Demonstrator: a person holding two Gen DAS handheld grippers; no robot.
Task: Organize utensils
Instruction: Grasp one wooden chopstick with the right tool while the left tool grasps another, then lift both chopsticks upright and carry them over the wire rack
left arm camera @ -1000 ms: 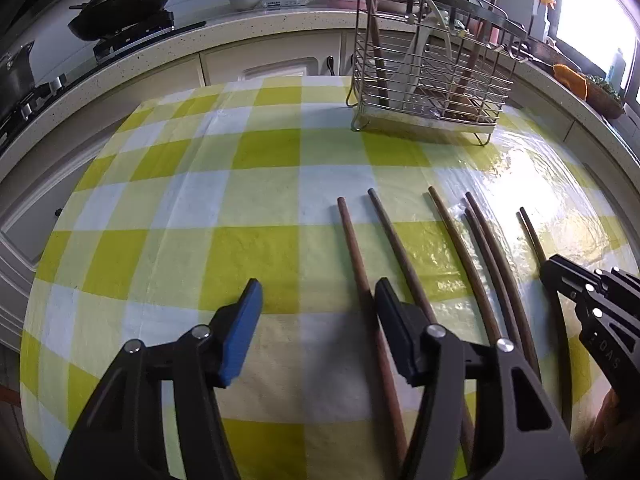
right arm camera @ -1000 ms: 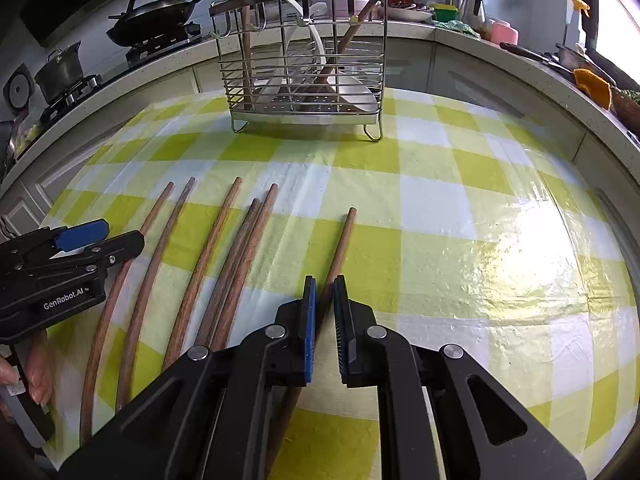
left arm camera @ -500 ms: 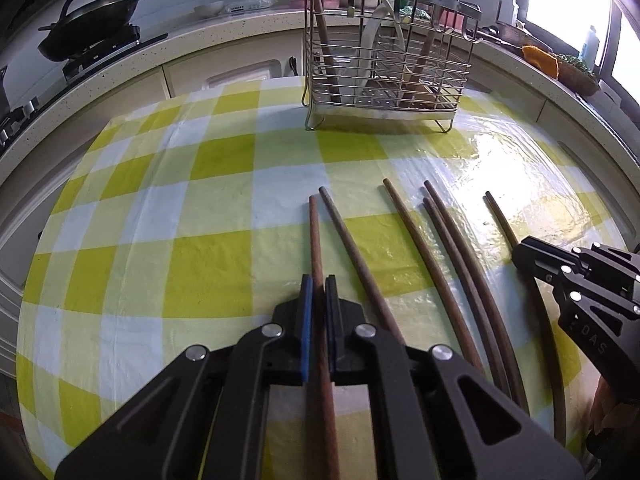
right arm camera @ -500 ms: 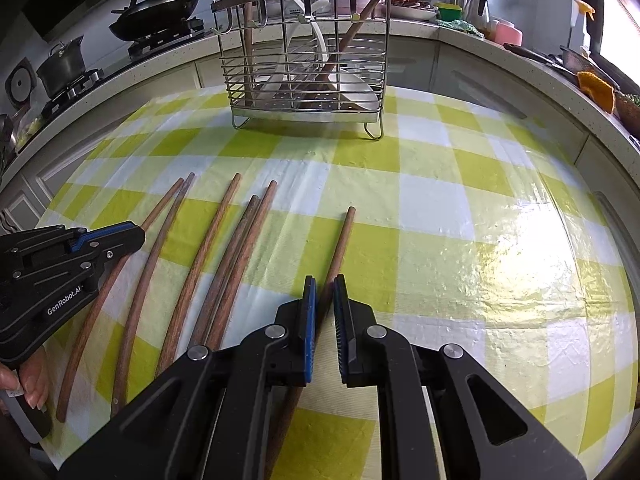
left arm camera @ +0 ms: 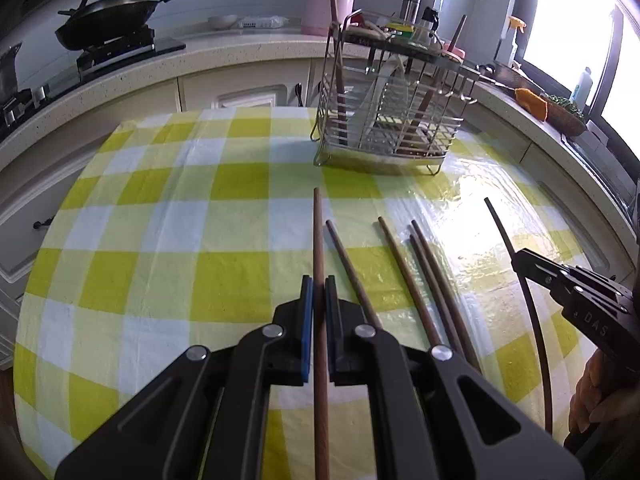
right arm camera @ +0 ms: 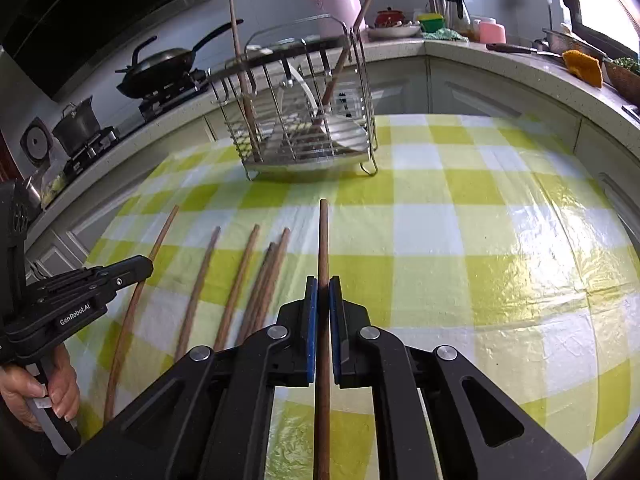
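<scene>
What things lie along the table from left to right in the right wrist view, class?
Left gripper → its held chopstick → single chopstick → another chopstick → touching pair of chopsticks → chopstick clamped in the right gripper → bare checked tablecloth.

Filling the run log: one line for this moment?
left gripper: shut on chopstick | right gripper: shut on chopstick | four chopsticks on table | rack ahead
</scene>
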